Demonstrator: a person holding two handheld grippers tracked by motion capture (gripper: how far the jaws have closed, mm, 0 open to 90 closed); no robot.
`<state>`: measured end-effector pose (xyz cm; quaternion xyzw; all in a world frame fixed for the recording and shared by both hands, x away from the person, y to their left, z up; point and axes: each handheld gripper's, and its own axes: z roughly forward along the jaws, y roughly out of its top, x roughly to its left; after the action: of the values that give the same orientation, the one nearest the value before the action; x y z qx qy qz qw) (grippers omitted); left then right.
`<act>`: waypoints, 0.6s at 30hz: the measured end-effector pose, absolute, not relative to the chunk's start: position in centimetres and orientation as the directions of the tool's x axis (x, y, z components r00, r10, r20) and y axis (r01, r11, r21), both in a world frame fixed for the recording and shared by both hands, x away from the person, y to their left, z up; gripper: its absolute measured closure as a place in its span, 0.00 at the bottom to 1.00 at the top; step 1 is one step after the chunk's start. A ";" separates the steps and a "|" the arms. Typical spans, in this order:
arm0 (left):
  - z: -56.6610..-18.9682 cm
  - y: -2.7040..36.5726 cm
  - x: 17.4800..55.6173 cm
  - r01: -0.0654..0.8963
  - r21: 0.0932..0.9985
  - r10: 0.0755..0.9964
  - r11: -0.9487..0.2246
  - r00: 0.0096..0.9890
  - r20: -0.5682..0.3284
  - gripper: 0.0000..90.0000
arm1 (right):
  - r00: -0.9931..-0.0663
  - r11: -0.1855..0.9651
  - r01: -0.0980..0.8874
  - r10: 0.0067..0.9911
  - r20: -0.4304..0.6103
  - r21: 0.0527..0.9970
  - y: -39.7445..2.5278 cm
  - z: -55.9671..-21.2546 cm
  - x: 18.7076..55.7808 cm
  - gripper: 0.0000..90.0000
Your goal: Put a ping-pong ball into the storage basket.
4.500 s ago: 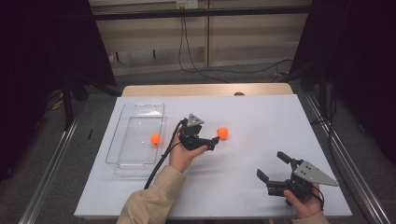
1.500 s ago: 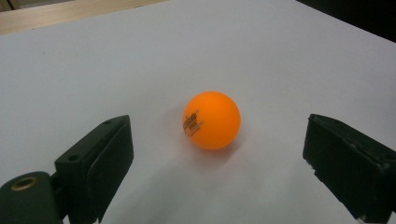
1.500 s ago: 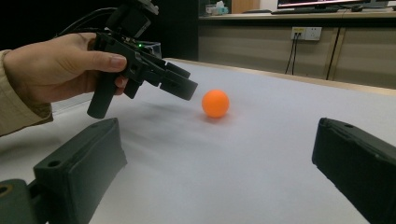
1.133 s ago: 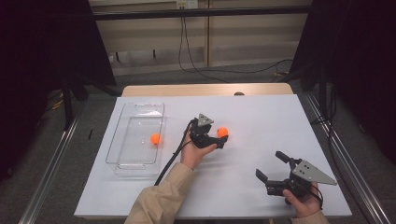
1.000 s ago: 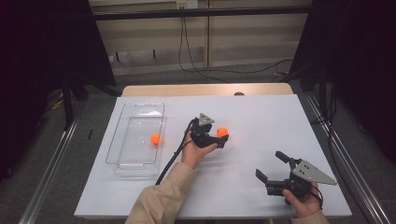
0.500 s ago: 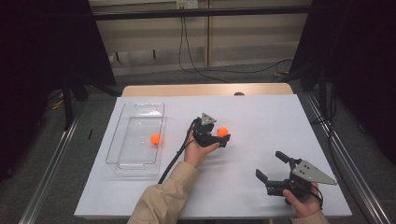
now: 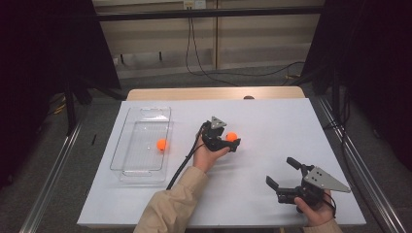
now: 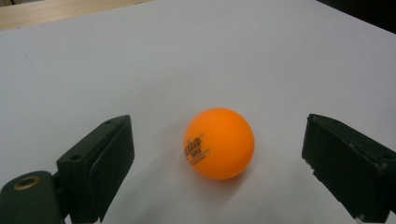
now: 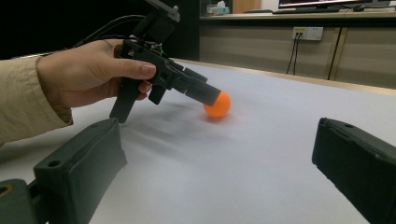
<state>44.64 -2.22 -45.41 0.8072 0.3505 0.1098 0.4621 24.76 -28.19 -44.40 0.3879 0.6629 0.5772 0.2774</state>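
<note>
An orange ping-pong ball (image 7: 231, 137) (image 8: 218, 143) (image 9: 217, 104) rests on the white table (image 7: 272, 121). My left gripper (image 7: 232, 141) (image 8: 219, 163) is open around it, one jaw on each side, neither touching it. A second orange ball (image 7: 161, 144) lies inside the clear plastic tray (image 7: 145, 114) at the left. My right gripper (image 7: 282, 172) (image 9: 224, 177) is open near the table's front right, with nothing between its jaws. In the right gripper view the left hand (image 9: 88, 74) and its gripper show with the ball at the jaw tips.
The tray stands lengthwise along the table's left side. A black cable (image 7: 182, 165) trails from the left gripper back along the sleeve. Beyond the table's far edge is a wooden strip (image 7: 214, 93) and floor with cables.
The left gripper has slid right, away from the tray, until its jaws stand around the ball. The right gripper has stayed put.
</note>
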 end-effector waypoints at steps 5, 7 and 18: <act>-45.5 -2.5 44.7 0.466 0.820 0.667 -0.333 0.730 -0.145 0.11 | -0.544 0.031 0.195 0.835 0.082 0.980 -28.2 -44.4 24.7 0.01; -45.5 -2.5 44.8 0.466 0.817 0.667 -0.340 0.732 -0.139 0.11 | -0.544 0.031 0.195 0.835 0.082 0.980 -28.2 -44.4 24.7 0.01; -45.8 -2.6 45.3 0.475 0.810 0.668 -0.343 0.730 -0.145 0.27 | -0.543 0.029 0.195 0.835 0.083 0.980 -28.2 -44.4 24.7 0.01</act>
<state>45.26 -2.59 -45.76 0.8125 0.3515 0.1065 0.4527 24.71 -28.23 -44.38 0.3893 0.6616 0.5778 0.2772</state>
